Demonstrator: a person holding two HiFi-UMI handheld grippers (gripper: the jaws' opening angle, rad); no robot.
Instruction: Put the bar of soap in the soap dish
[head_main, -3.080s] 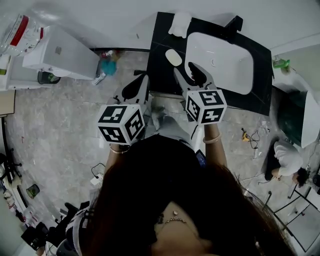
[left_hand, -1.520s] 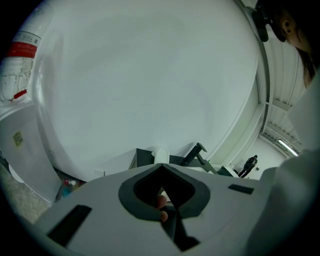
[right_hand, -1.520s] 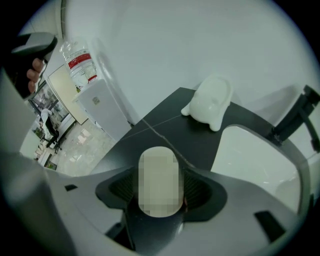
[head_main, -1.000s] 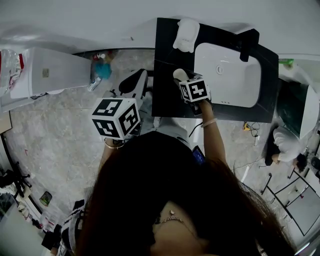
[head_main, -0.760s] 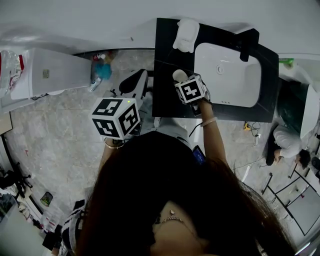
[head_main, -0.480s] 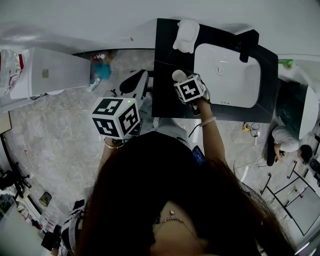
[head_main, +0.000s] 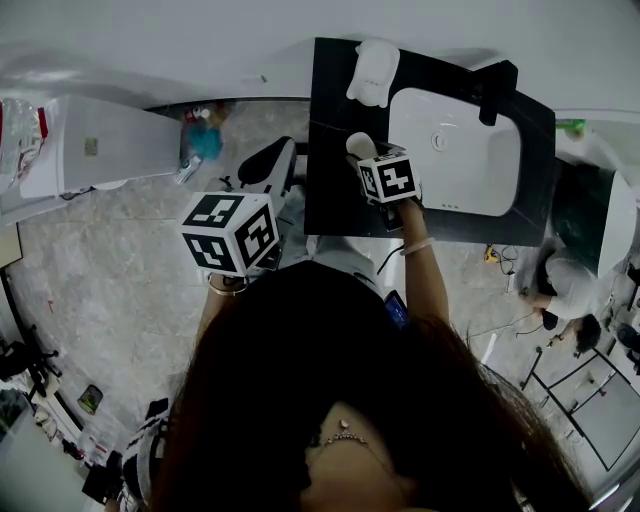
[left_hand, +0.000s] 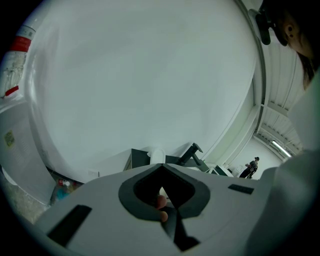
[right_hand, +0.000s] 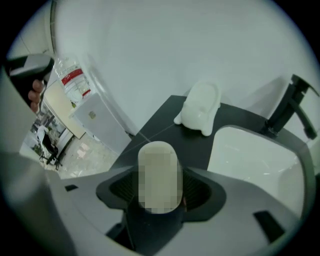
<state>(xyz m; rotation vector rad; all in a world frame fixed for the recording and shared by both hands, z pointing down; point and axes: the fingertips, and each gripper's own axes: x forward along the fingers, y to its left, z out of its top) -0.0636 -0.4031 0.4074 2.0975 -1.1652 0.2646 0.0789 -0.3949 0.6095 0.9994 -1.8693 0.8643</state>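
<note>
Right gripper (right_hand: 159, 192) jaws clamp the bar of soap (right_hand: 159, 170) above the desk (right_hand: 162, 125). Left gripper (left_hand: 162, 166) jaws closed, empty. Placement in the soap dish (right_hand: 200, 114), at 1 o'clock, is not yet done.

Right gripper (head_main: 365, 158) over black counter (head_main: 330, 190), bar of soap (head_main: 357, 144) at tip; soap dish (head_main: 372, 70) beyond; left gripper (head_main: 268, 172) over floor (head_main: 120, 260).

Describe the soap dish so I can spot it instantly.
Find the black counter with the white sink. The soap dish sits at its back edge, just left of the sink. It is the only white, rounded piece resting on the black top.
</note>
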